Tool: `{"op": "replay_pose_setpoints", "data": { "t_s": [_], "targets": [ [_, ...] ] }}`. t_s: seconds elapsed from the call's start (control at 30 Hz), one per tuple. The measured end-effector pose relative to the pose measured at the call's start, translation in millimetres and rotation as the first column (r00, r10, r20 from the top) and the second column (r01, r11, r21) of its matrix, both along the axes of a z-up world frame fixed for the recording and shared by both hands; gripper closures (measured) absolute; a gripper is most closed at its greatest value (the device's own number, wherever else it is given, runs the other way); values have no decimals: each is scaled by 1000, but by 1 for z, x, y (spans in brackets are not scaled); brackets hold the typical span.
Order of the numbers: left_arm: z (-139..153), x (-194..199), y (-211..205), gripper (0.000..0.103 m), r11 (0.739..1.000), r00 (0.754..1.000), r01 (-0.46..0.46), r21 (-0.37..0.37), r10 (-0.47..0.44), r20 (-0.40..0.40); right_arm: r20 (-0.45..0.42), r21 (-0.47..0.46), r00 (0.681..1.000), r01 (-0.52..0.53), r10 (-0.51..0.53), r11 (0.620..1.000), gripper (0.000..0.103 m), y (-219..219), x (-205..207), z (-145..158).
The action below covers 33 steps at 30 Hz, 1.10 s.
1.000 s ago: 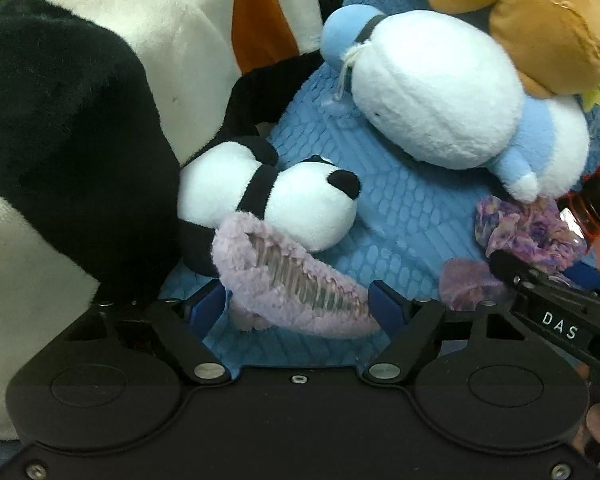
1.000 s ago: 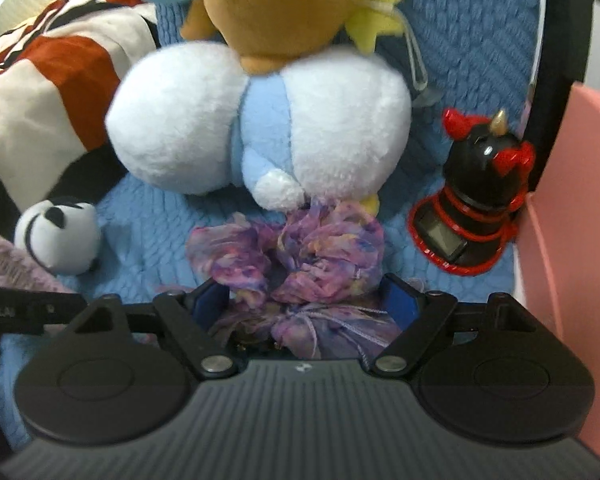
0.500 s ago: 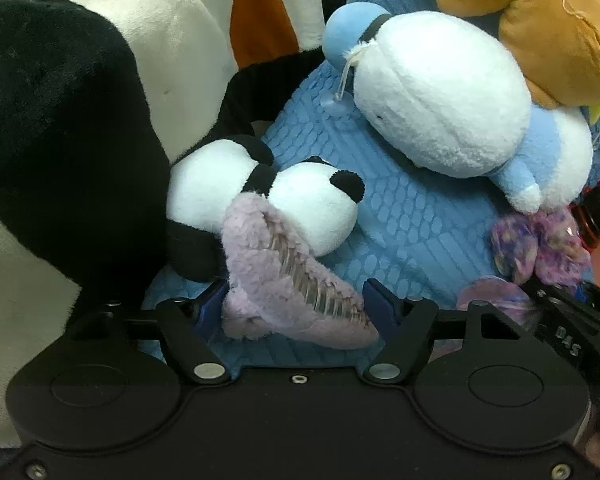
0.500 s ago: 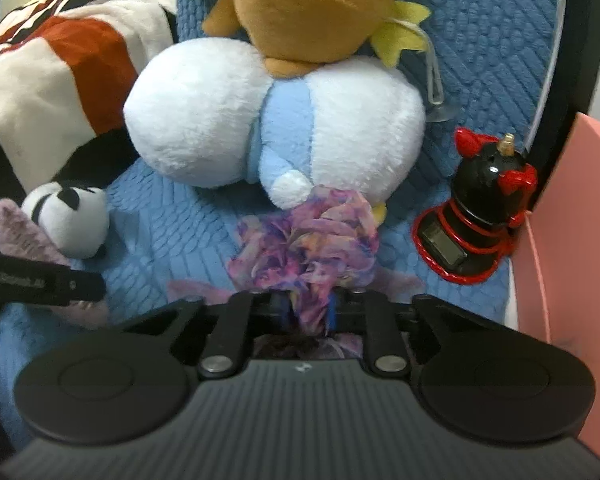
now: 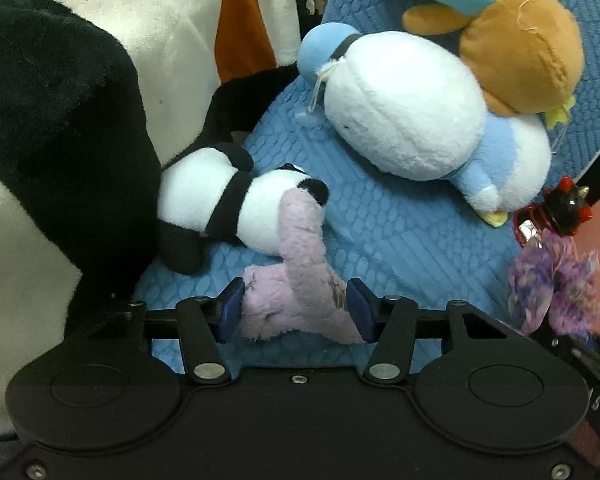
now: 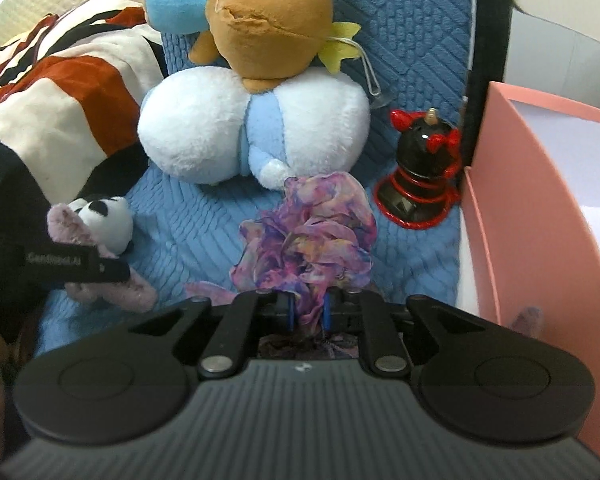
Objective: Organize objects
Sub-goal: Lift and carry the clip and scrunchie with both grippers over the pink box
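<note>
Your left gripper (image 5: 294, 310) has its two blue pads pressed on both sides of the fuzzy pink hair clip (image 5: 300, 276). The clip sits right between them, and its long end sticks up and leans on the little panda toy (image 5: 236, 208), which lies on the blue quilted mat (image 5: 400, 240).

Your right gripper (image 6: 308, 310) is almost fully closed. It pinches the bottom of the purple scrunchie (image 6: 308, 236), and the frilly part puffs out in front of the fingers. Just behind the scrunchie lies the white and blue plush (image 6: 252, 128), with the brown bear plush (image 6: 268, 20) on top. The black and red toy (image 6: 420, 176) stands to the right, beside the pink box (image 6: 532, 208).
</note>
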<state>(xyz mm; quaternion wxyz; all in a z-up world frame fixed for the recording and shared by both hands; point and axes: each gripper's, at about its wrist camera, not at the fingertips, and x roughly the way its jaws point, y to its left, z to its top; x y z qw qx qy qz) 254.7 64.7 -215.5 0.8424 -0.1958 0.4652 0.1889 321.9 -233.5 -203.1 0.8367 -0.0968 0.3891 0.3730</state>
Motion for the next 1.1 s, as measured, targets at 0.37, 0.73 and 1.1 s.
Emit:
{"op": "replay_pose_setpoints", "data": {
  "t_s": [0.37,0.73,1.1],
  "targets": [
    [10,-17,-11,55,996,997,52,-69,-48,61,1,-23,999,46,-46,999,87,-22,-23,1],
    [18,-29,-23,55,985,989,125,-117,-114,94,17,-43,998,68,-67,997,87,-37,-53,11],
    [25,-37,-46,55,974,975,200,-108,-187,121,-31,-22,995,95,-96,995,87,-53,-59,23]
  ]
}}
